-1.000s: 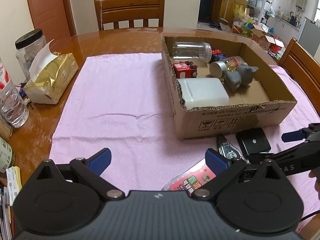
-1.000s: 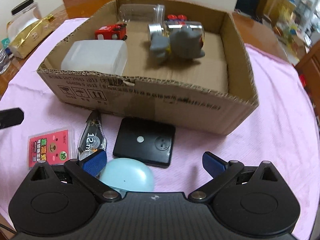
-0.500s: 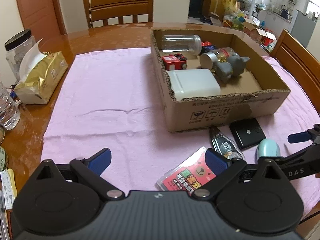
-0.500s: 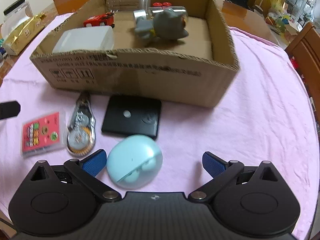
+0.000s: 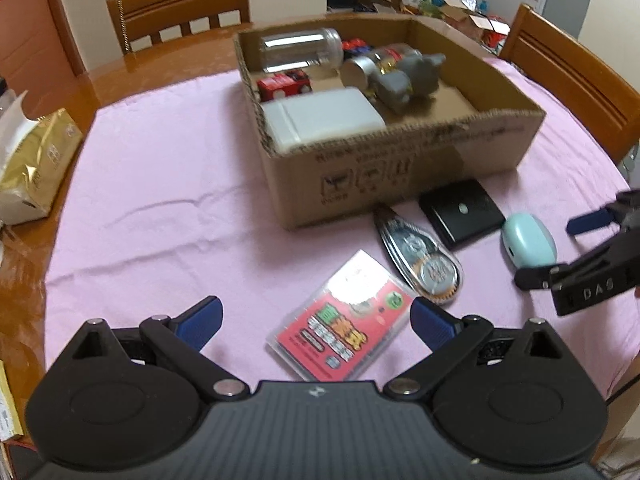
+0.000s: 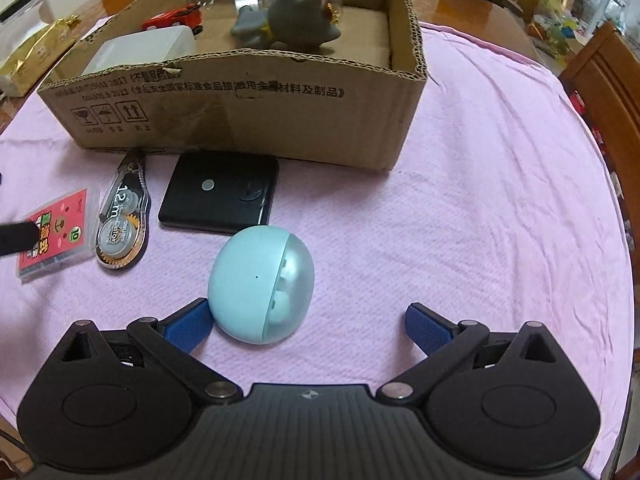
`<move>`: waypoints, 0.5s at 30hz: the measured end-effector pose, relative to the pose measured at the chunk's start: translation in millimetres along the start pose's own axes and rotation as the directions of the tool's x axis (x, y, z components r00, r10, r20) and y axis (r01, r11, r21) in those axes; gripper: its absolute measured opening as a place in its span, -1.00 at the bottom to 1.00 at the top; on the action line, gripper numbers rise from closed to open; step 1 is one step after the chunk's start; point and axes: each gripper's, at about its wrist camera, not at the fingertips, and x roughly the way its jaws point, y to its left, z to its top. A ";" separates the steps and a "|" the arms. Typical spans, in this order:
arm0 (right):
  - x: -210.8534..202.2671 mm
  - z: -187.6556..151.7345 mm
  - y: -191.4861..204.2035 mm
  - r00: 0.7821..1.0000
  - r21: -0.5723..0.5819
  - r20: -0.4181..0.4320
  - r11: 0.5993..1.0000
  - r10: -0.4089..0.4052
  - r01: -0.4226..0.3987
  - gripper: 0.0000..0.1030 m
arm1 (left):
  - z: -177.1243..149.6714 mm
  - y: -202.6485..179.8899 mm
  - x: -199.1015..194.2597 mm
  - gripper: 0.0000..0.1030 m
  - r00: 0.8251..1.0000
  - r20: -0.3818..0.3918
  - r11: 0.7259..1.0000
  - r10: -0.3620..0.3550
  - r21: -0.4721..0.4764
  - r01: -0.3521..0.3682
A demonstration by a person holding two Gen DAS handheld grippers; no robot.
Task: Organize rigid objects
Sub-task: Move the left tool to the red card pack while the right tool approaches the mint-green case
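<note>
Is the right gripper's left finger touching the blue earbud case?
Cannot tell: in the right wrist view the finger meets the blue earbud case edge, no clear gap or contact.

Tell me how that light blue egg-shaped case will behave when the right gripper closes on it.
The light blue case looks hard and smooth, so it will likely stay stiff but may slip. Its rounded shell could roll or squirt out sideways, since the open right gripper has only one finger near it. It probably weighs little.
</note>
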 end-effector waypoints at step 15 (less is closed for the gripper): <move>-0.2 1.4 0.5 1.000 -0.033 0.019 0.999 0.013 -0.012 1.00 | -31.7 24.6 9.3 0.97 0.989 -0.071 0.990 0.126 -0.059 -0.131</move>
